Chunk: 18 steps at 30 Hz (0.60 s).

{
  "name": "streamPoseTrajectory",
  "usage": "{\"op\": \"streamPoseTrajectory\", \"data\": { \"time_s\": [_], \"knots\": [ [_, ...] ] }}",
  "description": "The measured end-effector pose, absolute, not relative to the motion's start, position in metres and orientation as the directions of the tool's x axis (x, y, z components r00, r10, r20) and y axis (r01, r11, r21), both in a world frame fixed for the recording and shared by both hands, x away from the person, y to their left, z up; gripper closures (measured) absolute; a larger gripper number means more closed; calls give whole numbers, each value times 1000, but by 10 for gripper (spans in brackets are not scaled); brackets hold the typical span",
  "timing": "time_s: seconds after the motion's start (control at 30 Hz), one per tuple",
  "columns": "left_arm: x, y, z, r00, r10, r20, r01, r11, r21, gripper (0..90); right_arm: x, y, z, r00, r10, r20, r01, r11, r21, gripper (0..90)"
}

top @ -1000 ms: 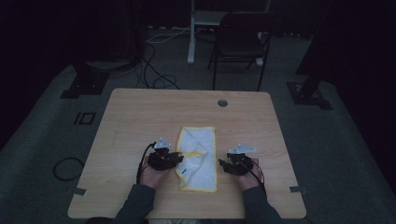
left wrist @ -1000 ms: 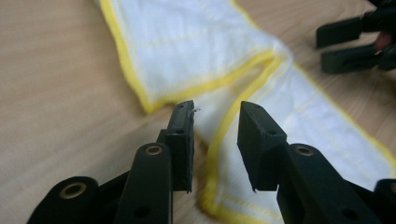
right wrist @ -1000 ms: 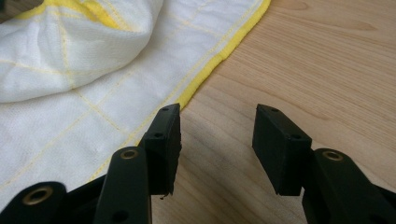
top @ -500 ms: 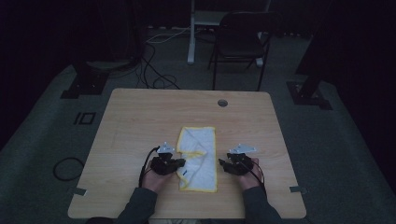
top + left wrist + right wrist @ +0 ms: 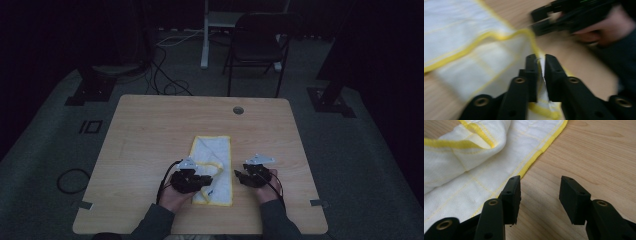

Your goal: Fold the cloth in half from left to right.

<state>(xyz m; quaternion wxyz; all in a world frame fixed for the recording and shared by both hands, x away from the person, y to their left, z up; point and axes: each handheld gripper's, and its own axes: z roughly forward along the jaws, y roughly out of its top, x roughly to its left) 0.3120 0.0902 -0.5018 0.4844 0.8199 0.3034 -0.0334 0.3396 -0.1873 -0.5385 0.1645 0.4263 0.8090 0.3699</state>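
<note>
Lying flat mid-way on the pale wooden table: white, yellow-hemmed cloth, near edge lifting. Pinching that raised hem, jaws having just eased slightly: left gripper. Resting spread and empty just beside the cloth's edge: right gripper.

Dim overhead view, blurred left close-up

Left gripper nearly closed; right gripper gapes.

no readable text, labels or signs
</note>
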Motion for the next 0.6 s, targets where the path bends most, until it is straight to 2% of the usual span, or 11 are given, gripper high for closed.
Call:
{"op": "streamPoseTrajectory", "data": {
  "time_s": [0.1, 0.37, 0.6],
  "knots": [
    [310, 92, -494, 823, 454, -340, 512, -336, 791, 760, 339, -188, -537, -581, 813, 47, 563, 359, 745, 517],
    [310, 101, -490, 810, 506, -296, 499, -328, 802, 763, 338, -181, -530, -590, 807, 37, 536, 357, 765, 520],
    [309, 107, -503, 797, 558, -231, 489, -373, 789, 827, 337, -166, -514, -639, 769, -7, 453, 383, 805, 550]
  ]
}}
